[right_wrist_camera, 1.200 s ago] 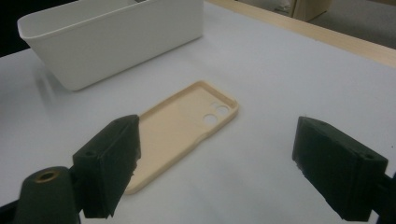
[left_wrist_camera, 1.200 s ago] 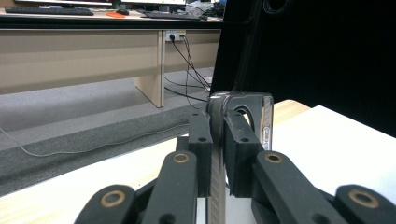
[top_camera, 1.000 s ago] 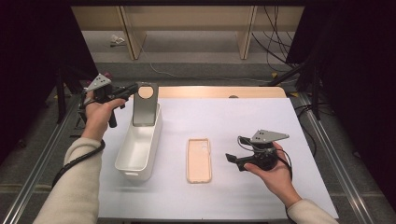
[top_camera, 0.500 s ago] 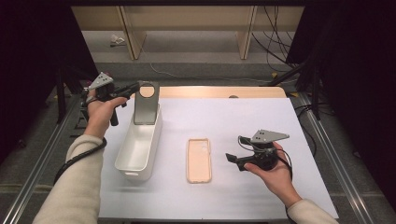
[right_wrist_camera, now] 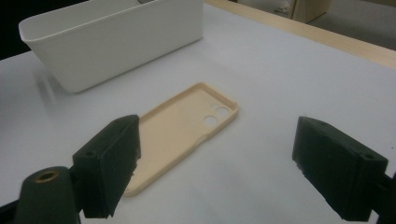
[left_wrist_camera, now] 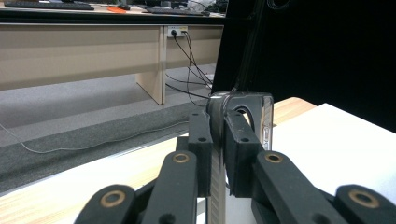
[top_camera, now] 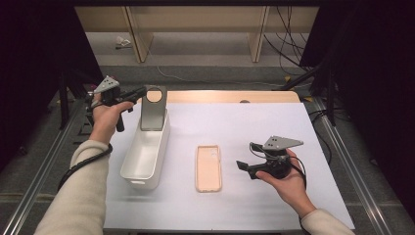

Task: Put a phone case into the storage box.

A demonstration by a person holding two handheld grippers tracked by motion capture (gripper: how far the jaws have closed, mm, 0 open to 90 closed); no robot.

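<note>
A grey phone case [top_camera: 153,108] stands upright over the far end of a white bin [top_camera: 144,154]. My left gripper [top_camera: 139,93] is shut on its left edge. In the left gripper view the jaws pinch the grey phone case [left_wrist_camera: 243,109] edge-on at my left gripper [left_wrist_camera: 217,140]. A beige phone case [top_camera: 208,168] lies flat, inside up, right of the bin. My right gripper [top_camera: 243,169] is open just right of it, above the mat. In the right gripper view the beige phone case [right_wrist_camera: 182,126] lies between and ahead of the spread jaws of my right gripper [right_wrist_camera: 224,168], with the bin [right_wrist_camera: 116,37] beyond.
A white mat [top_camera: 274,122] covers the table, with a wooden strip [top_camera: 220,96] along the far edge. Metal rails [top_camera: 337,142] run down both sides. Beyond the table are desk legs [top_camera: 258,39] and loose cables on the floor.
</note>
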